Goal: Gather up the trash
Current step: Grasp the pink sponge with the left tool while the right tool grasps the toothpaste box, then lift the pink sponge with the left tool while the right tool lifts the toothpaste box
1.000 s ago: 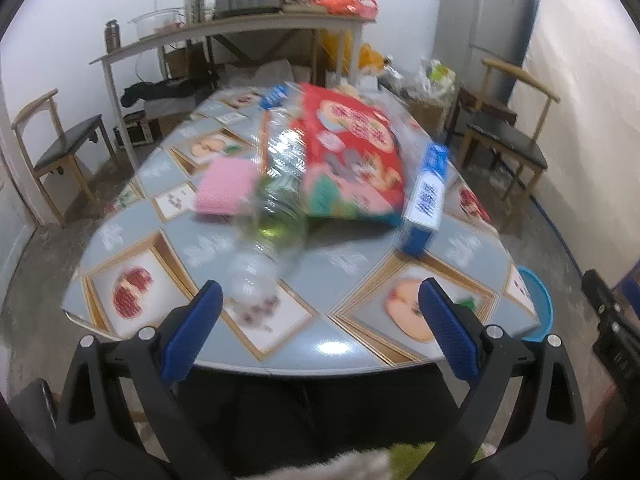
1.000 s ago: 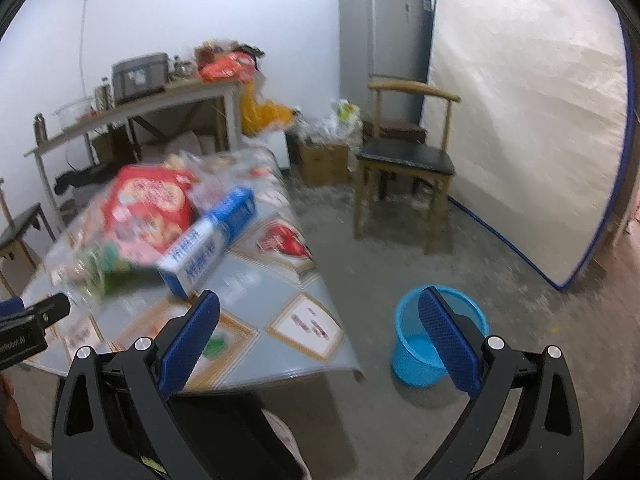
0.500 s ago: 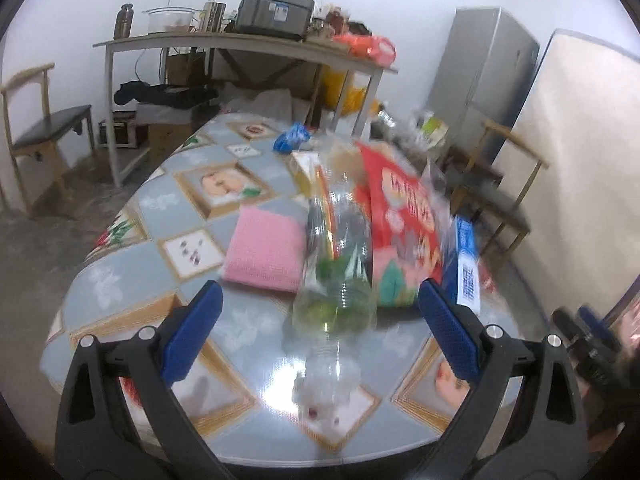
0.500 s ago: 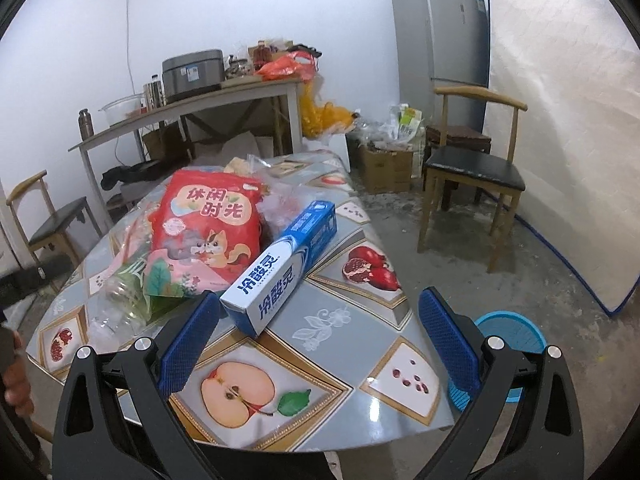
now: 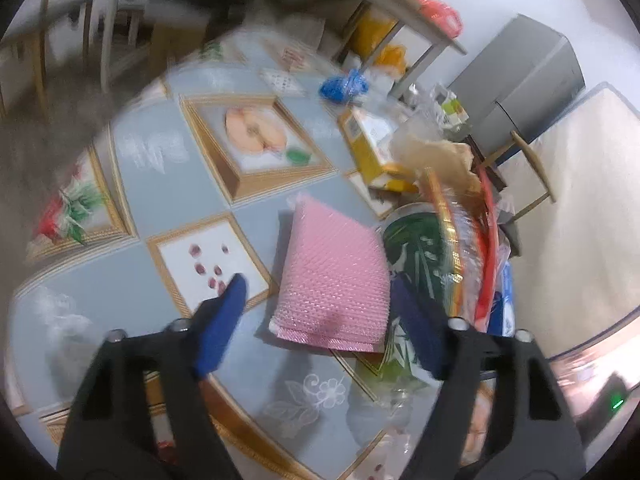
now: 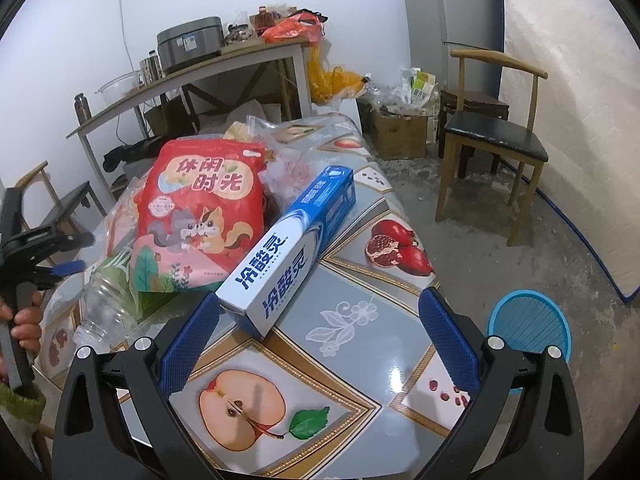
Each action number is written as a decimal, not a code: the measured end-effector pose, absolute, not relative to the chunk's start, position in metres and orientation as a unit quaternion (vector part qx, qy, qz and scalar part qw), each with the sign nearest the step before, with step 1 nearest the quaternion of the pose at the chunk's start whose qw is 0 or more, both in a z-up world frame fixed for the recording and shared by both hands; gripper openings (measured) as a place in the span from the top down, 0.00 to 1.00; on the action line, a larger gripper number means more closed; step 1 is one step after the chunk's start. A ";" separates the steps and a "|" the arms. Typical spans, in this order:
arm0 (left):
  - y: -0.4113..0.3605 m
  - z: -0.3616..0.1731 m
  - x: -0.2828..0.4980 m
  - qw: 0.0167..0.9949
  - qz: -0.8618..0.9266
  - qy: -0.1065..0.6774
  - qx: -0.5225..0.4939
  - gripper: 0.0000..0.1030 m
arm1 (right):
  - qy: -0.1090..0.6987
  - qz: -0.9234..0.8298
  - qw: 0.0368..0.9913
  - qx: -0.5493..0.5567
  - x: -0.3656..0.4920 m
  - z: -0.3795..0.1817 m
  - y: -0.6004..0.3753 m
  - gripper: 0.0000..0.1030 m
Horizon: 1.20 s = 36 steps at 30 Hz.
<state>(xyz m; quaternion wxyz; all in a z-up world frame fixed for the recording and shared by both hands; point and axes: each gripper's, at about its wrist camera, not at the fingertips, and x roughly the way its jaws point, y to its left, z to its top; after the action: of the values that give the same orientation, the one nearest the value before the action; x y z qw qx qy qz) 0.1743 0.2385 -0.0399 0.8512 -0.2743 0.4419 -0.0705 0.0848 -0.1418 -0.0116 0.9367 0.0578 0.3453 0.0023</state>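
A table (image 6: 360, 288) with a fruit-print cloth holds trash. In the right wrist view lie a red snack bag (image 6: 200, 216), a blue-white toothpaste box (image 6: 288, 252) and an empty clear bottle (image 6: 106, 304). My right gripper (image 6: 320, 344) is open just in front of the box's near end. In the left wrist view my left gripper (image 5: 320, 320) is open, low over the table, with a pink pad (image 5: 336, 276) between its fingers. The bottle's green label (image 5: 416, 248) and the red bag's edge (image 5: 490, 240) lie to its right.
A blue bin (image 6: 528, 328) stands on the floor right of the table. A wooden chair (image 6: 492, 136) stands behind it, near a fridge (image 6: 468, 12). A yellow box (image 5: 372, 144) and a blue wrapper (image 5: 344, 84) lie farther along the table. A side table (image 6: 192, 68) holds appliances.
My left gripper has swung left and dropped down over the pink pad. My right gripper has moved closer to the toothpaste box. Both stay open.
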 end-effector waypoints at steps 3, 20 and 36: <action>0.243 -0.056 0.188 0.828 -0.090 0.464 -0.301 0.51 | 0.350 0.002 0.935 0.056 0.086 -0.014 -0.140 0.06; 0.282 -0.053 0.152 0.841 -0.030 0.456 -0.290 0.78 | 0.364 0.005 0.928 0.076 0.126 0.001 -0.138 0.06; 0.310 -0.065 0.138 0.822 -0.034 0.450 -0.348 0.60 | 0.495 0.032 0.846 0.197 0.228 -0.051 -0.147 0.40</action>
<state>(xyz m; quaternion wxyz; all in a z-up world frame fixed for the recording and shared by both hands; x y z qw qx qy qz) 0.1377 0.3097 -0.0648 0.8220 -0.3476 0.4499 -0.0337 0.2276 -0.1469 -0.0514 0.8459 0.1966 0.4948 0.0320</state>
